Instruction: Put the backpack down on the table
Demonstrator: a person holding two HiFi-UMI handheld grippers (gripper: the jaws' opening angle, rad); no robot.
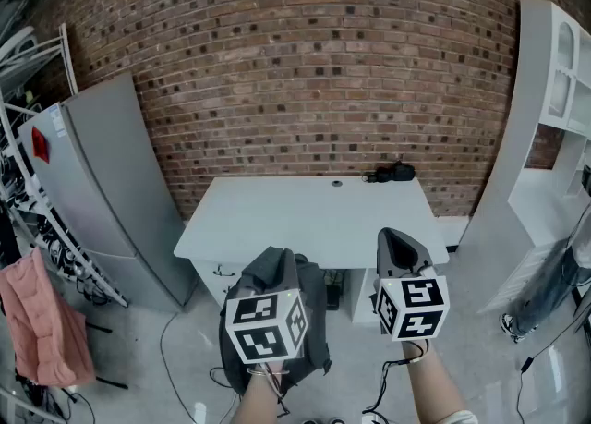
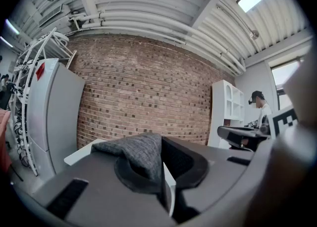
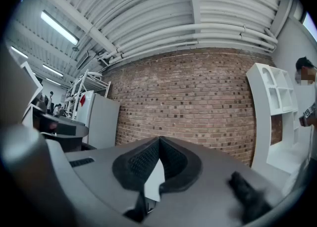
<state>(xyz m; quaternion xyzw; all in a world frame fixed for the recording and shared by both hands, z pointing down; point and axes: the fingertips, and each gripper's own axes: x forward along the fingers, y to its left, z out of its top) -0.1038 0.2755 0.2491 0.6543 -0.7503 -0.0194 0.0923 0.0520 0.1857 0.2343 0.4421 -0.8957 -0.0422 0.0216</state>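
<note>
The backpack (image 1: 275, 272) hangs in the air from the left gripper (image 2: 162, 144), in front of the near edge of the white table (image 1: 305, 219) and over the floor (image 1: 175, 357), so no part of it rests on the tabletop yet. In the left gripper view the fingers (image 2: 187, 160) stand narrow, pinched on a fold of the bag's grey woven fabric, which bunches up between them and drapes over the left one; this looks like a grip on a top edge or handle, though which part of the bag it is cannot be told. The right gripper (image 1: 395, 239) is held level beside it, a little nearer the table, and its own view shows its fingers (image 3: 143, 159) meeting at the tips with nothing between them. The step in hand appears to be the carry toward the table, with the setting-down not yet begun. The next move likely calls for bringing the left gripper forward and high enough that the hanging bag clears the table's near edge, then lowering it until the bag's weight sits on the bare middle of the tabletop, well short of the small black item (image 1: 390, 173) at the far edge by the brick wall (image 1: 305, 71), before the fingers let go.
</note>
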